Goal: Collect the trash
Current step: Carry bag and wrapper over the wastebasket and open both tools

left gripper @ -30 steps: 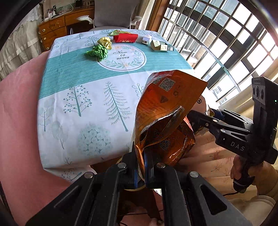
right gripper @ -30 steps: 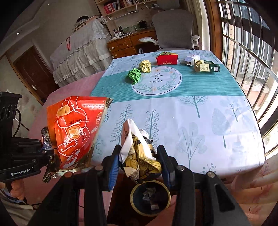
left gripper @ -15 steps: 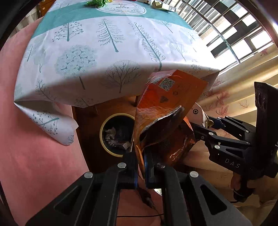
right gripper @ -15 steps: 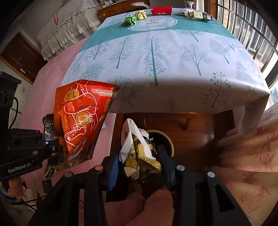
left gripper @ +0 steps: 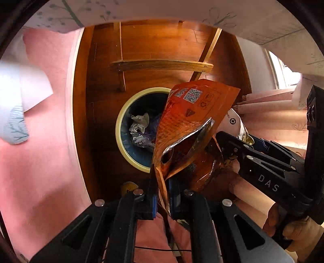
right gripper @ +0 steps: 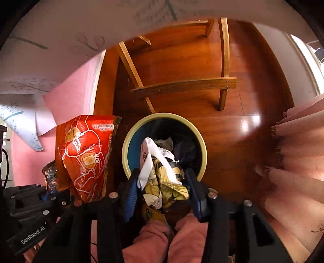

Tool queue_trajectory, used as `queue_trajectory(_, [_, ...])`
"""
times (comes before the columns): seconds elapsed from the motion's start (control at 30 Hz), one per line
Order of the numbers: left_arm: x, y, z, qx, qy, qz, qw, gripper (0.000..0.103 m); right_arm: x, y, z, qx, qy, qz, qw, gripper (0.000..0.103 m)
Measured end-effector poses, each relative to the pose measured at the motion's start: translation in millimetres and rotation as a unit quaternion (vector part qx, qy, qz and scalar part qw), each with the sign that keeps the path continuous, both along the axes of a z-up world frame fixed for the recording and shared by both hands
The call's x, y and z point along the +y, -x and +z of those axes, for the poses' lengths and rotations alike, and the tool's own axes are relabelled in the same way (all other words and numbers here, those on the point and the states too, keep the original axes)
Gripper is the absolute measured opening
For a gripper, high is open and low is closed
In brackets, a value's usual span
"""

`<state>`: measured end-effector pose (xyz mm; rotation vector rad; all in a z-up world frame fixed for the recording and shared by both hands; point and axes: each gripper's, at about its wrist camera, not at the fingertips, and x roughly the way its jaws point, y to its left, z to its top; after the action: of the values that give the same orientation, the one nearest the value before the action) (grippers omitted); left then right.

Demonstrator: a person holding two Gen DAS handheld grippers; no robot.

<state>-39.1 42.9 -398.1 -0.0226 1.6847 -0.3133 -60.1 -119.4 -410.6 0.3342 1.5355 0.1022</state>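
I hold my left gripper (left gripper: 162, 197) with jaws pinched on the orange bag (left gripper: 188, 129) and my right gripper (right gripper: 162, 190) clamping a crumpled wrapper (right gripper: 164, 174), both above the bin (right gripper: 129, 139); the bag, hanging off-centre, could catch the rim and fall outside.

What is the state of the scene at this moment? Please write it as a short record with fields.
left tool: shut on the lower edge of the orange snack bag
right tool: shut on the yellow and white wrapper
bin: round trash bin with a cream rim, on the wooden floor, already holding crumpled trash
position: both items are held above or near the bin opening, not yet released
surroundings: chair legs behind the bin, tablecloth edge at the top
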Motion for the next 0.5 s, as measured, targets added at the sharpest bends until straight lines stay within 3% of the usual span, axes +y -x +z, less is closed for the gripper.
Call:
queue_trajectory(0.07, [-2.5,-3.6,-18.0,0.004,0.001,0.001,1.0,0.024,1.5,-3.3,-21.8,0.01,0.0,-0.003,1.0,0.052])
queue_trajectory(0.13, [0.1,-6.7,-30.8,0.014,0.002,0.007,0.9999,0.061,3.0,-5.1,-33.4,0.008,0.003,-0.002,1.0,0.058])
queue_trajectory(0.23, [8.0,-8.6,-37.9,0.009,-0.013,0.02,0.9997,0.078,2.3,-6.3,-38.2,0.004,0.008,-0.007,1.0,0.066])
queue_trajectory(0.5, [34.0,-14.3,-22.2,-0.017,-0.043,0.049,0.9977,0.089,-3.3,-9.3,-24.7,-0.006,0.02,-0.011,1.0,0.068])
